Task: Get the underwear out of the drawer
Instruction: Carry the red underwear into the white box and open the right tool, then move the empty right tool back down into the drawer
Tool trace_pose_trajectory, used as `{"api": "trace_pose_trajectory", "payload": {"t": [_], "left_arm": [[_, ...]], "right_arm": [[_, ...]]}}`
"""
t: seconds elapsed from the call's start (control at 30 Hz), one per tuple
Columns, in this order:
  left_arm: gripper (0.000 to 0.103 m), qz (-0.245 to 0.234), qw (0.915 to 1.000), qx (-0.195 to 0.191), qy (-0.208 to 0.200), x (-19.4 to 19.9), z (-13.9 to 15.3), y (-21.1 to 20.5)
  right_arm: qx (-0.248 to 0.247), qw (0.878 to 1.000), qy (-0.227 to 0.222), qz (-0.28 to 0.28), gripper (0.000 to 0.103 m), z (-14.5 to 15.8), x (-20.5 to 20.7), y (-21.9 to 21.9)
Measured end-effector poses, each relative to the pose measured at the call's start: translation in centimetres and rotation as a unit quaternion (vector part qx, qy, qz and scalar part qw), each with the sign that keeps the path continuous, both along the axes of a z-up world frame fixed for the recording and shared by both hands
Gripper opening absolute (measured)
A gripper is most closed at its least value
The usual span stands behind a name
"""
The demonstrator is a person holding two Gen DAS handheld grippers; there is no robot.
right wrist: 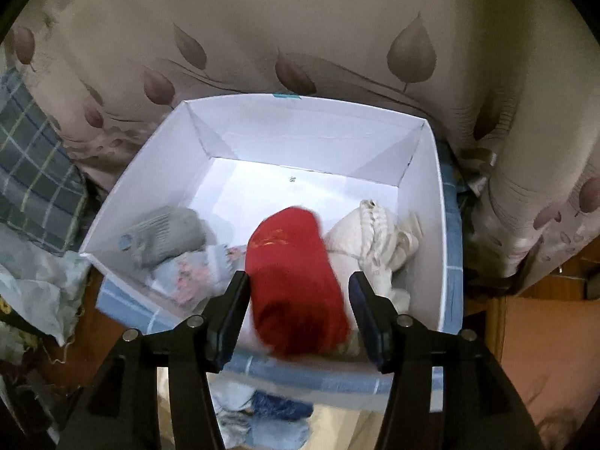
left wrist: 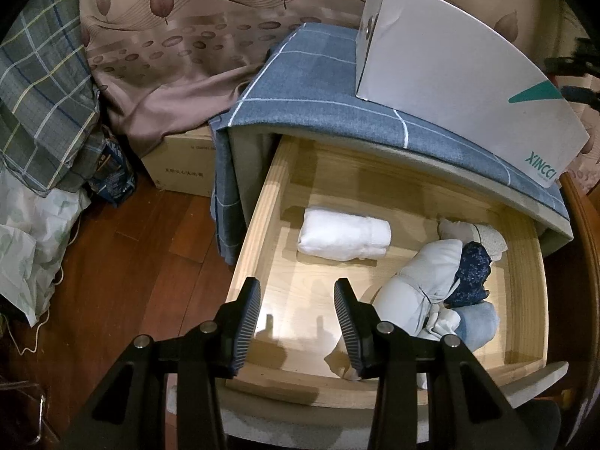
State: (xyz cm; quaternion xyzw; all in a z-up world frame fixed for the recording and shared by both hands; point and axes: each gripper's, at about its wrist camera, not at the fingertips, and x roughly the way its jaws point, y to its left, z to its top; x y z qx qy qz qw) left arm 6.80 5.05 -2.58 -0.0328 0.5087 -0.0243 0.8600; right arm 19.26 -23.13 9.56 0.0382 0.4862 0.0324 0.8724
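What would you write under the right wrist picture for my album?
Right gripper with open jaws over a red rolled garment in the white box.

Ahead of our left gripper (left wrist: 297, 315) the drawer (left wrist: 262, 221) stands open, one roll (left wrist: 344, 239) lying beyond the fingertips and a cluster of rolls (left wrist: 442, 285) to their right. A box (left wrist: 465, 86) sits on the cabinet top (left wrist: 315, 86) above. Between our right gripper's (right wrist: 298, 313) fingers lies a bundle (right wrist: 296, 285) in that box, others left and right of it.
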Motion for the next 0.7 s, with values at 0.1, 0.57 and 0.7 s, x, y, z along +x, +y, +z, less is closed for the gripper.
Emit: {"api": "trace_pose_trajectory", "payload": {"t": [0.1, 0.57, 0.7], "left_arm": [[0.042, 0.001, 1.0, 0.0, 0.001, 0.0, 0.0, 0.1], [0.042, 0.002, 0.9999, 0.0, 0.011, 0.1, -0.1, 0.1], [0.042, 0.003, 0.9999, -0.001, 0.012, 0.2, -0.2, 0.1]], "right_arm": [[0.003, 1.0, -0.006, 0.004, 0.053, 1.3, -2.4, 0.0], [0.021, 0.991, 0.124, 0.04, 0.059, -7.3, -12.7, 1.3], [0.03, 0.984, 0.173, 0.035, 0.06, -12.2, -13.0, 2.2]]}}
